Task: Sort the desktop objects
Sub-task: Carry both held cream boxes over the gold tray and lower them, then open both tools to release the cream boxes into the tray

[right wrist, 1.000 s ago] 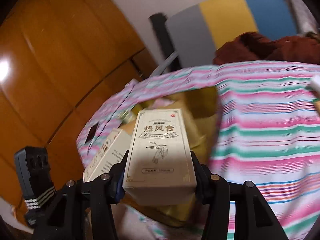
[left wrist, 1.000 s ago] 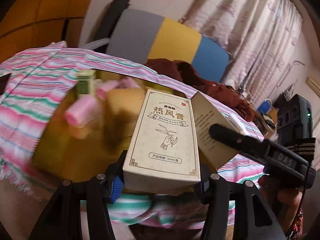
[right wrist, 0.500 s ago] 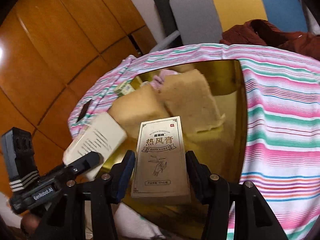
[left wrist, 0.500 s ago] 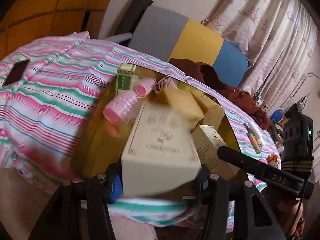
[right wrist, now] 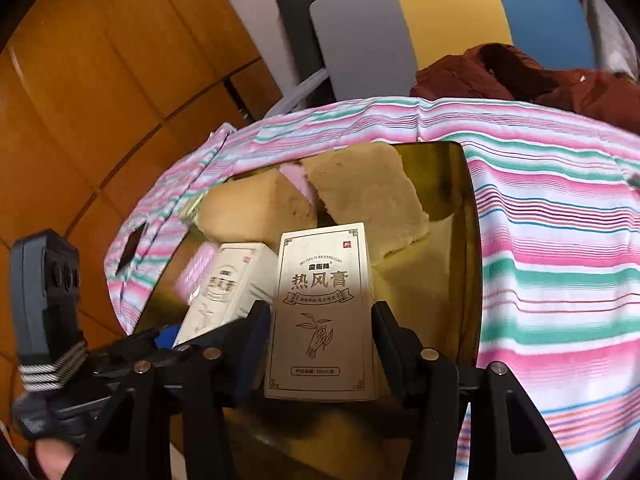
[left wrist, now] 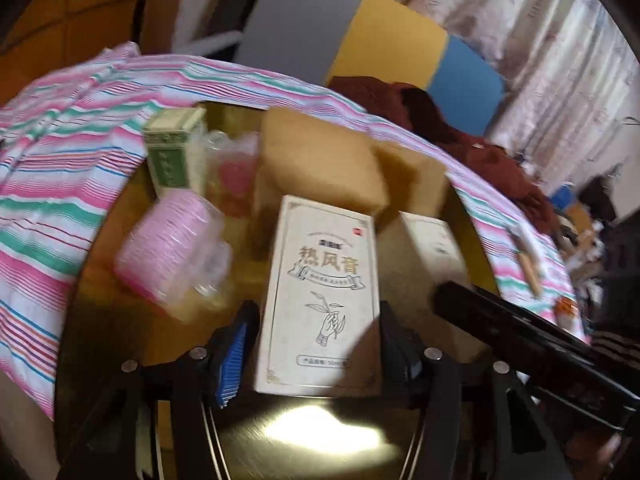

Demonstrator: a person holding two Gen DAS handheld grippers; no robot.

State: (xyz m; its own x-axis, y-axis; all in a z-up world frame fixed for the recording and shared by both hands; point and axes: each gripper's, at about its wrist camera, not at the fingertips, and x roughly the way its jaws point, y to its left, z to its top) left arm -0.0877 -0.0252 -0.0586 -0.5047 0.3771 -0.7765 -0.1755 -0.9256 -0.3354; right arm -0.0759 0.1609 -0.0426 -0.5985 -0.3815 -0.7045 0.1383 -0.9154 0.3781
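Two cream boxes with a hand-and-sprig drawing are over a shiny gold tray [left wrist: 320,432] [right wrist: 460,240]. One box [left wrist: 320,288] stands upright between the fingers of my left gripper [left wrist: 316,340]. Its jaws are opening, and a gap shows beside the blue left pad [left wrist: 234,348]. My right gripper [right wrist: 322,320] is shut on the other box [right wrist: 320,300], held upright just over the tray. Each view shows the other box [left wrist: 432,240] [right wrist: 228,284] beside its own. The tray holds two tan sponges [left wrist: 320,160] [right wrist: 368,192], wrapped pink rolls [left wrist: 172,240] and a green box [left wrist: 172,152].
A pink, green and white striped cloth [right wrist: 560,240] covers the table under the tray. Behind it stands a grey, yellow and blue chair [right wrist: 440,20] with a brown garment [right wrist: 520,76]. A dark flat thing [right wrist: 130,246] lies at the cloth's left; small items [left wrist: 530,272] lie right.
Both grippers came down and forward over the gold tray, carrying their boxes. The left box now stands among the tray's things, and a gap has opened beside the left gripper's blue pad.
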